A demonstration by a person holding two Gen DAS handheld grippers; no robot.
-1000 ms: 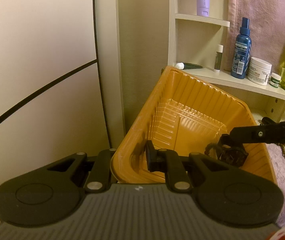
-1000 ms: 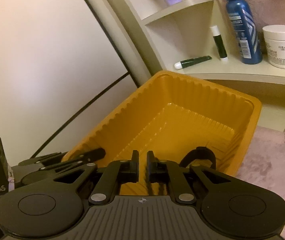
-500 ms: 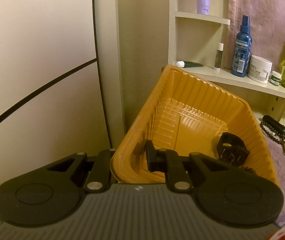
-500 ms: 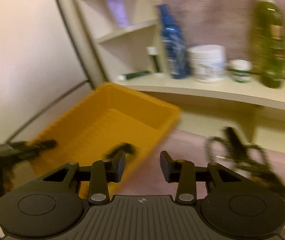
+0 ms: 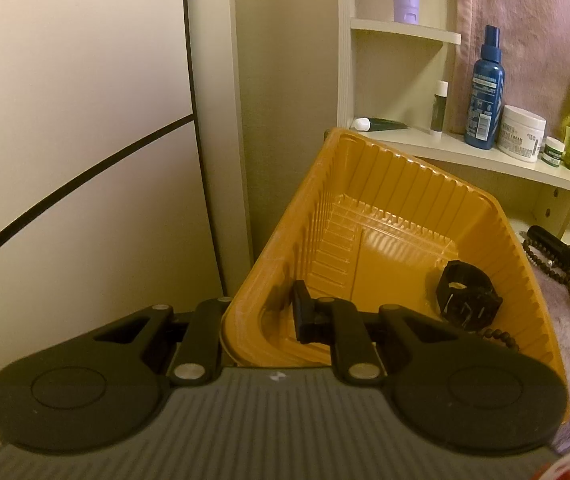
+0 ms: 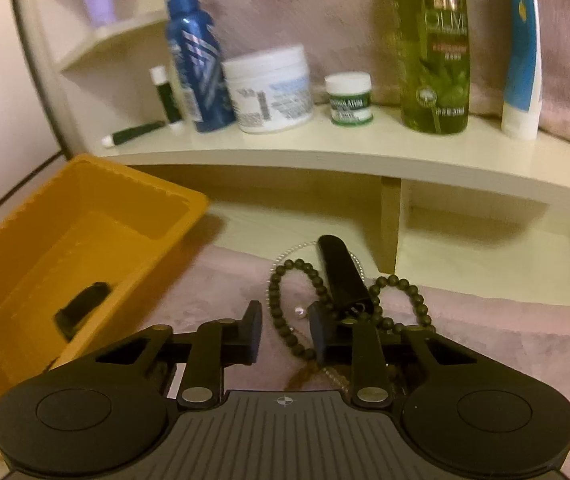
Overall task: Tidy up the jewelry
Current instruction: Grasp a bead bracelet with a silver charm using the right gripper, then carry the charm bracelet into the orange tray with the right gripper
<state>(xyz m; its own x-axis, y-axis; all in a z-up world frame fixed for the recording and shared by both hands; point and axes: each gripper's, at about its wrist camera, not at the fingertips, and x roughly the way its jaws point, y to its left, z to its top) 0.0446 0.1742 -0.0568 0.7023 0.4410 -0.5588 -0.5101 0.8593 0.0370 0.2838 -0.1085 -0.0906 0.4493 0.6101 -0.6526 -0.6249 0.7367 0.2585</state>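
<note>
My left gripper (image 5: 261, 316) is shut on the near wall of an orange plastic tray (image 5: 401, 184), one finger inside and one outside. A black watch (image 5: 465, 300) lies inside the tray, also seen in the right wrist view (image 6: 81, 310). My right gripper (image 6: 283, 332) is open and empty, low over a pile of dark bead strands (image 6: 285, 324) and a black clip-like piece (image 6: 343, 274) on a pinkish towel (image 6: 505, 336). The beads also show at the right in the left wrist view (image 5: 565, 272). The tray (image 6: 97, 176) sits left of the right gripper.
A cream shelf (image 6: 325, 152) behind holds a blue spray bottle (image 6: 197, 64), white jar (image 6: 271, 90), small green-label jar (image 6: 349, 98), green bottle (image 6: 433, 48) and blue-white tube (image 6: 523, 48). A wall panel (image 5: 77, 120) is at left.
My right gripper opened, left the watch in the tray, and swung right out of the tray to hover over the beads on the towel. The left gripper kept hold of the tray.
</note>
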